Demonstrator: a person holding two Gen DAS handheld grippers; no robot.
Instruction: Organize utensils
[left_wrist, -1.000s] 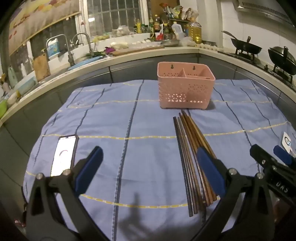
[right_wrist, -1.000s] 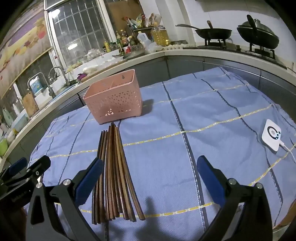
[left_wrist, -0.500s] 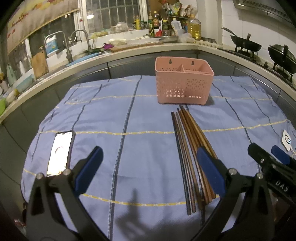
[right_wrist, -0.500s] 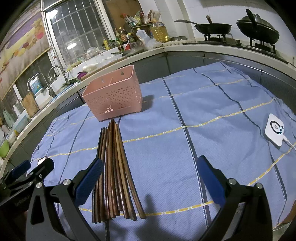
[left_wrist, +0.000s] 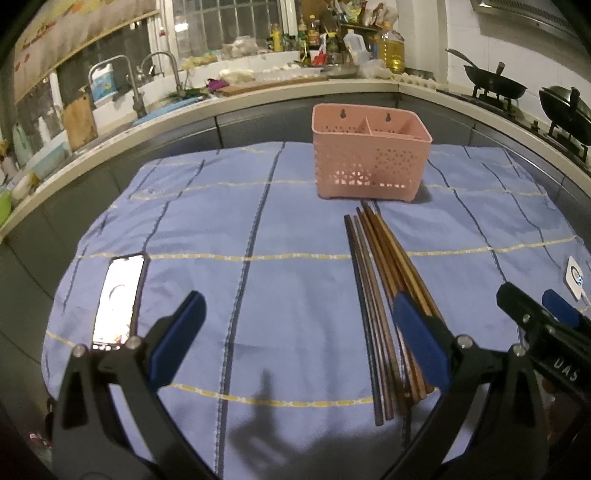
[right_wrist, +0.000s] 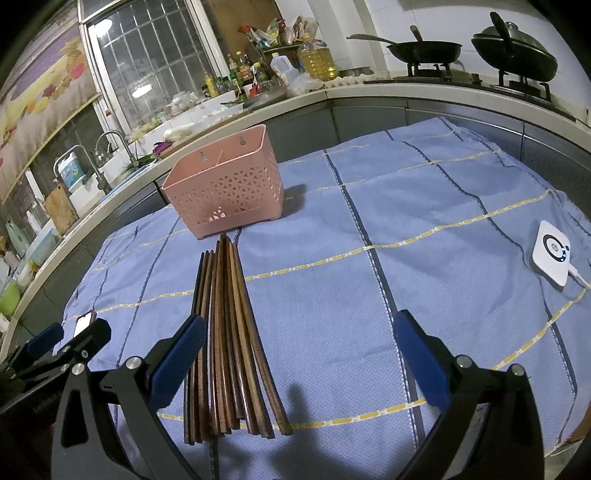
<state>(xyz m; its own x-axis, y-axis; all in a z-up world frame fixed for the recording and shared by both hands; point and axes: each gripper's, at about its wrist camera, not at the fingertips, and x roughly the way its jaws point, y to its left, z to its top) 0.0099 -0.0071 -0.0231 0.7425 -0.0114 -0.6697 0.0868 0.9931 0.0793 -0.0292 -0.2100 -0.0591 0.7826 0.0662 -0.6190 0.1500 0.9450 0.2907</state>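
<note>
On the blue cloth (right_wrist: 424, 229) lie the chopsticks (right_wrist: 229, 332), tips just before the pink basket (right_wrist: 225, 192). We hold the left gripper (left_wrist: 291, 332) and right gripper (right_wrist: 295, 354) spread wide, holding nothing. We think we are at the start: next, pinch some chopsticks.

Home kitchen. Curved countertop (right_wrist: 369, 94) along back; sink faucet (left_wrist: 162, 70) upper left, barred window (right_wrist: 147, 62) above, oil and sauce bottles (right_wrist: 317, 59) top centre, woks on gas stove (right_wrist: 424, 50) upper right.
</note>
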